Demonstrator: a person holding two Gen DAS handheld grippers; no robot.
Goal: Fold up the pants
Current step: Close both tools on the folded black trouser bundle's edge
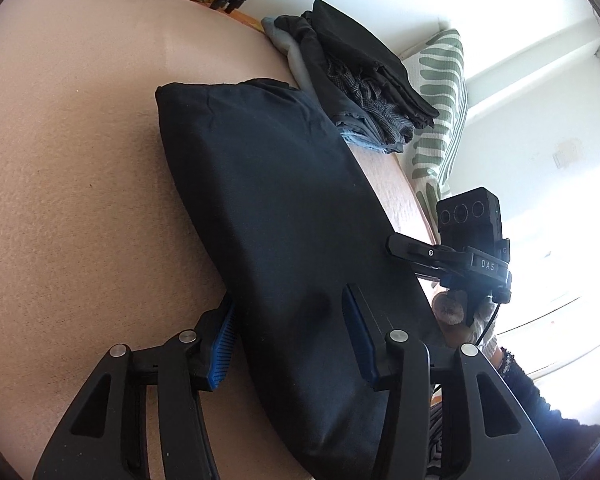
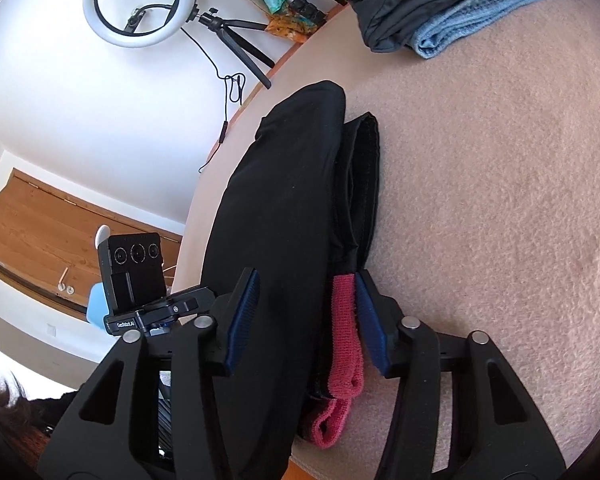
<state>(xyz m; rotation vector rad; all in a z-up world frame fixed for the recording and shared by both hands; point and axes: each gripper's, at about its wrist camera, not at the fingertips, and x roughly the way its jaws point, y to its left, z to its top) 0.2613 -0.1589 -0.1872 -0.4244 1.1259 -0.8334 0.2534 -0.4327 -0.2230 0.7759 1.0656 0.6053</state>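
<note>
Surface (image 1: 60, 160): a pinkish, nubbly cover is seen under everything; bed or desk cannot be told.
Pants (image 1: 284, 216): black, laid on the surface as a long folded strip, just beside a stack of folded clothes (image 1: 364, 92).
Long axis: directed away from both claws, toward the far edge.
Handling: judged soft, light and limp; best gripped at the near end through all layers.
Left claw (image 1: 288, 344): partly open, the strip's near end straddled; pad contact cannot be told.
Right claw (image 2: 304, 320): partly open around the strip and its red waistband (image 2: 344, 336).
</note>
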